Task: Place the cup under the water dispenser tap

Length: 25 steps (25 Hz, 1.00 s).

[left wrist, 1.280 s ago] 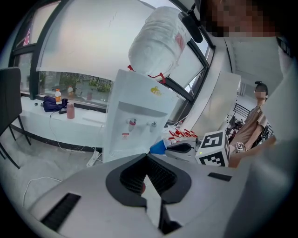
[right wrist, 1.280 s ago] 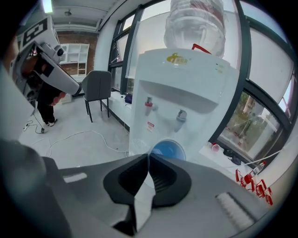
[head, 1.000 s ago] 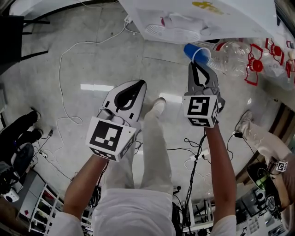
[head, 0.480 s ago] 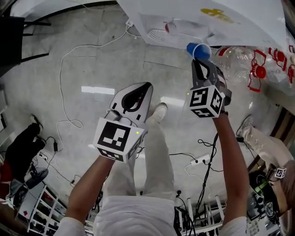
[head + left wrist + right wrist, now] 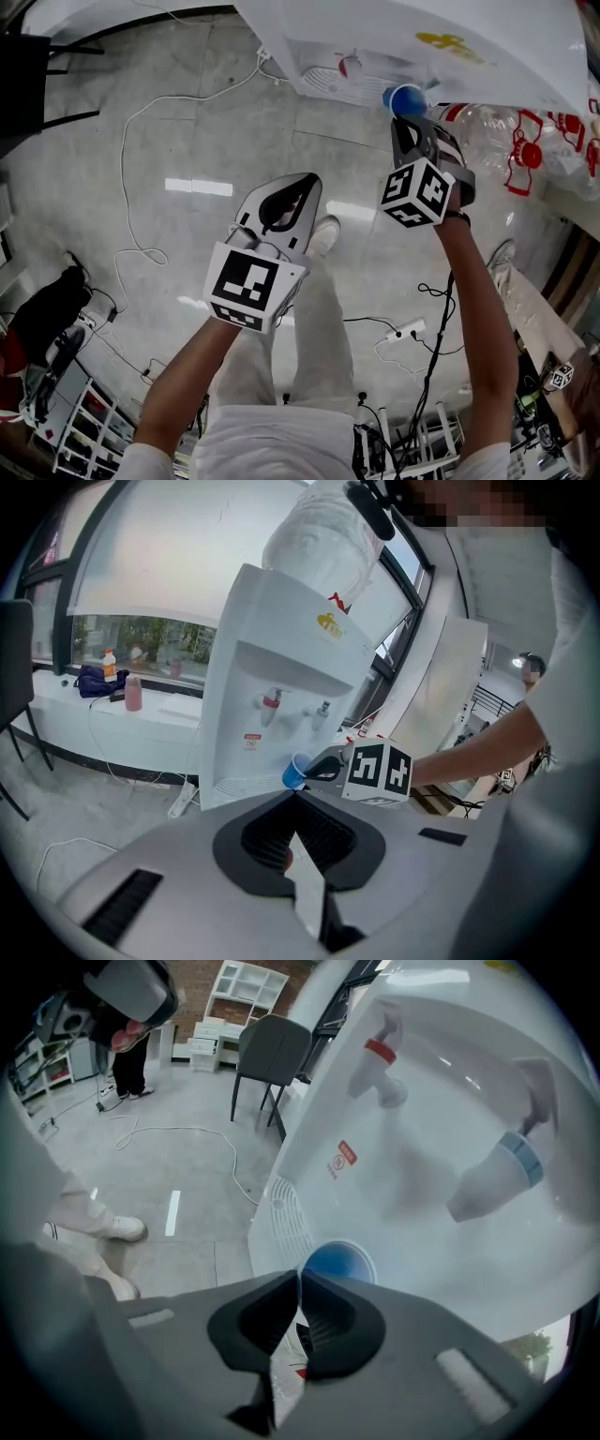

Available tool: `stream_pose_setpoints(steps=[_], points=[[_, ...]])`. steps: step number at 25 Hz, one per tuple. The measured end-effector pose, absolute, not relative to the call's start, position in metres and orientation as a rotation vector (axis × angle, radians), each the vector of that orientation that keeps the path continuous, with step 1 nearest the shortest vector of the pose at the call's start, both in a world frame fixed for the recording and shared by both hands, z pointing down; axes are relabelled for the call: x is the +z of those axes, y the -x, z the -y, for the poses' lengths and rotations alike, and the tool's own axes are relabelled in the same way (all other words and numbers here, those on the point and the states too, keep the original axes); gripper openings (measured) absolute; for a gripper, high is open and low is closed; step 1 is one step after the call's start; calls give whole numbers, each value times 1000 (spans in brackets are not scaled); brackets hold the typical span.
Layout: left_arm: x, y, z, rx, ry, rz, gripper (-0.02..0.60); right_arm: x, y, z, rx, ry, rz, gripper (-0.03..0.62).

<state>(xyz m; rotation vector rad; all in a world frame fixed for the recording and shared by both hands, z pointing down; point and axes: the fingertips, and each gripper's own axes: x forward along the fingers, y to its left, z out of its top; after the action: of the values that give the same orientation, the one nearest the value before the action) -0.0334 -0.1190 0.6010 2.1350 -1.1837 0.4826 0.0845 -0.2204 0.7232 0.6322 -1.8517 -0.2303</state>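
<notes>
A small blue cup (image 5: 405, 98) hangs by its rim from my right gripper (image 5: 406, 122), which is shut on it. The cup is close in front of the white water dispenser (image 5: 422, 37), over the drip tray grille (image 5: 289, 1215). In the right gripper view the cup (image 5: 339, 1264) sits low, left of and below the blue tap (image 5: 497, 1171); the red tap (image 5: 380, 1058) is further up and left. My left gripper (image 5: 298, 180) is shut with nothing in it, held back over the floor. From the left gripper view the cup (image 5: 295, 772) shows below both taps.
A large clear water bottle (image 5: 487, 117) and red plastic parts (image 5: 523, 150) lie right of the dispenser. White cables (image 5: 141, 169) run over the grey floor. The person's shoe (image 5: 323, 232) stands below the grippers. A grey chair (image 5: 272, 1049) is off to the left.
My right gripper has carried the cup down and in toward the dispenser's tap recess and has rolled. The left gripper has sunk slightly and stayed shut.
</notes>
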Motion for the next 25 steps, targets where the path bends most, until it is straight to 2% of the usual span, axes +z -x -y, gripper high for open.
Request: stream_pose_setpoints(steps=[16, 25], points=[[608, 30, 125, 505, -2142, 1159, 2, 741, -88, 237, -238, -518, 1767, 25], [602, 22, 119, 501, -2157, 1139, 2, 736, -89, 234, -242, -536, 1775, 101]])
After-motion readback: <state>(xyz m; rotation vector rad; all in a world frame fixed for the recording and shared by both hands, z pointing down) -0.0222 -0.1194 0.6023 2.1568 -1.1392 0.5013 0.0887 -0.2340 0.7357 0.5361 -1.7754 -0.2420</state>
